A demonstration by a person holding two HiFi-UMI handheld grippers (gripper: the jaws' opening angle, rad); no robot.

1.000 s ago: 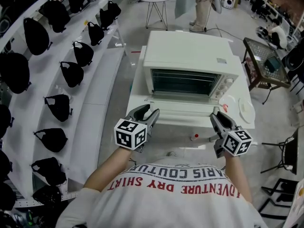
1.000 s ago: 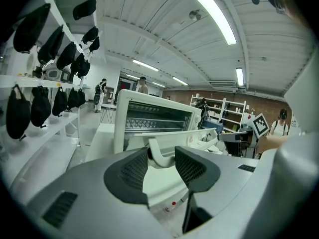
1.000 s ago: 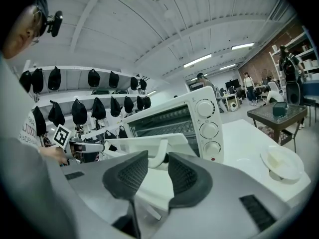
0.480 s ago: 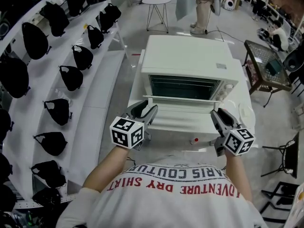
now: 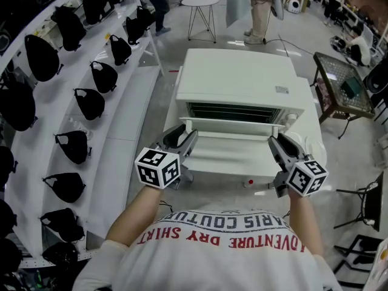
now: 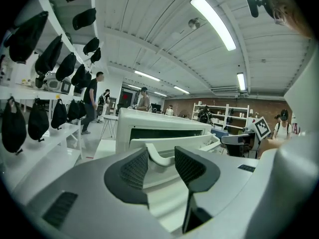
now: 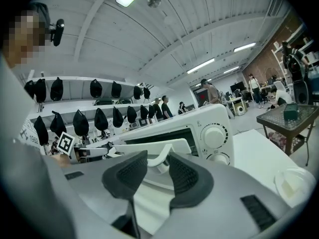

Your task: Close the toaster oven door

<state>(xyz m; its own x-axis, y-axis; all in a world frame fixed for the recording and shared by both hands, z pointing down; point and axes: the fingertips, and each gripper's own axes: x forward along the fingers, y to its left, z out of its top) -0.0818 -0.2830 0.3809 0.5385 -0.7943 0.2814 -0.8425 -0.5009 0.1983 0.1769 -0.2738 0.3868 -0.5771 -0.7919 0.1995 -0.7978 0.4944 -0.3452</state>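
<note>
The white toaster oven [image 5: 239, 77] stands on a white table [image 5: 212, 183]. Its door [image 5: 233, 129] is tilted up, more than halfway to shut, leaving a dark slot at the top. My left gripper [image 5: 185, 135] is at the door's left corner, and in the left gripper view its jaws [image 6: 160, 156] are shut on the left end of the door handle [image 6: 165, 163]. My right gripper [image 5: 277, 143] is at the right corner. Its jaws [image 7: 157, 159] are opening, with the handle's right end [image 7: 159, 163] between them beside the oven's knobs [image 7: 215, 136].
Shelves of black bags [image 5: 91, 102] run along the left. A white dish [image 7: 294, 180] lies on the table to the right of the oven, and a small red item [image 5: 250, 182] lies near the front edge. People [image 5: 257, 5], a round stool [image 5: 200, 2] and a mesh table [image 5: 342, 77] stand beyond.
The door has swung up from nearly flat to steeply raised. Both grippers rose and moved forward with its front edge.
</note>
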